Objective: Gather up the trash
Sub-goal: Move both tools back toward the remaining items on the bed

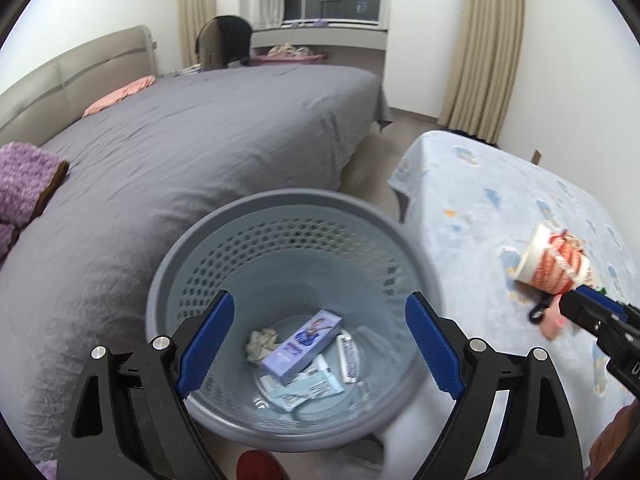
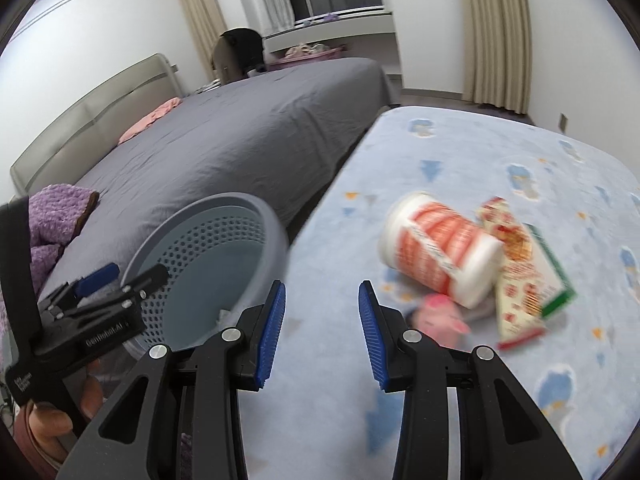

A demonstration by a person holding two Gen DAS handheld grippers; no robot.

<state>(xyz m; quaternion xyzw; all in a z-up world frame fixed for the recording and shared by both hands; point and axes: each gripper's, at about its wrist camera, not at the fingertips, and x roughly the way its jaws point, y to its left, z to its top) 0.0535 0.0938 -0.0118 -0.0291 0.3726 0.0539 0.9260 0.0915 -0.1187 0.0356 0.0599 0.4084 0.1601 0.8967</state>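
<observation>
A grey perforated trash basket (image 1: 224,236) stands between the bed and a blue-covered table; it also shows in the right wrist view (image 2: 276,224). It holds a purple box (image 1: 302,346), a crumpled tissue (image 1: 260,344) and some wrappers. My left gripper (image 1: 320,344) is open and empty above the basket. On the table lie a white and red cup (image 2: 440,252), on its side, a red and green packet (image 2: 520,268) and a pink toy (image 2: 438,318). My right gripper (image 2: 322,332) is open and empty over the table, short of the cup.
A large bed with a grey cover (image 1: 208,128) lies left of the basket, with a purple blanket (image 1: 20,188) at its near end. The table's blue cloth (image 2: 460,152) stretches to the right. Curtains (image 1: 484,48) and a window are at the back.
</observation>
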